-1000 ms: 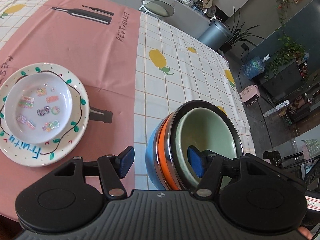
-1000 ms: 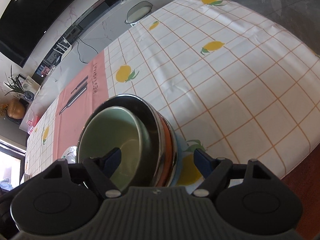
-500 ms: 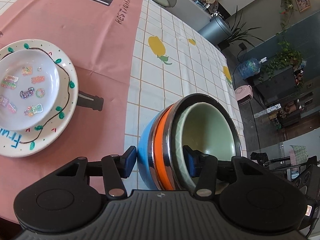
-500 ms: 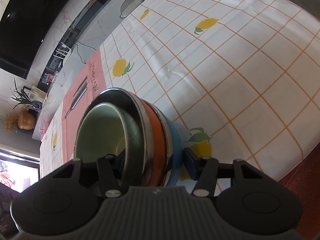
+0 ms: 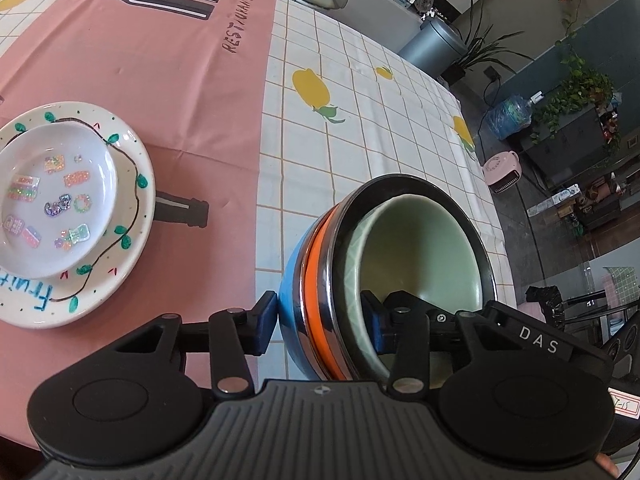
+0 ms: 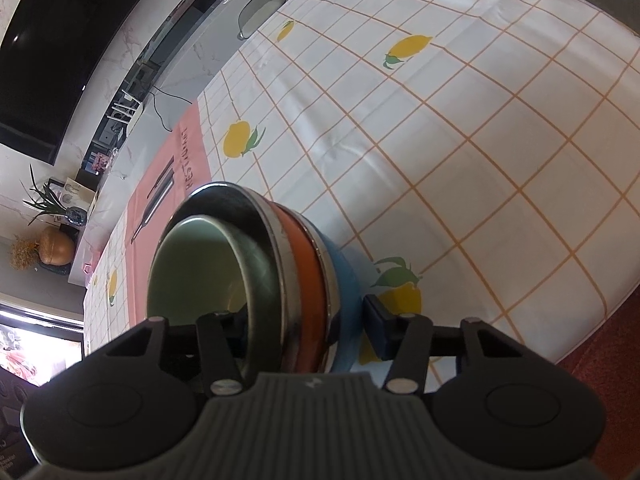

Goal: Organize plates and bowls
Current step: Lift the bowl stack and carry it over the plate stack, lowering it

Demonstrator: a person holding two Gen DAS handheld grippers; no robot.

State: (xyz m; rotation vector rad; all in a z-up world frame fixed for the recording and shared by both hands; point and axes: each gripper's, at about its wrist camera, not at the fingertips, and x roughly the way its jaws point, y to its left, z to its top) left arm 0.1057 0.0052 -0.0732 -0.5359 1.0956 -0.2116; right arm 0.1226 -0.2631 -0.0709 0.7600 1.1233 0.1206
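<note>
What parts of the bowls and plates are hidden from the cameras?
- Left wrist view: the gripper body covers the near side of the bowl stack, and the green bowl's bottom is behind a finger.
- Left wrist view: the left edge cuts off the big plate, and its "Fruity" writing is incomplete.
- Right wrist view: the right gripper hides the stack's base; the plates are out of frame.

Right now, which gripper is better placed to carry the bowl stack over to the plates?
Probably left. The jaws of both grippers are closing with the wall of the bowl stack between them, but the plates lie just beside the left gripper. The view from the right gripper shows no plates.
</note>
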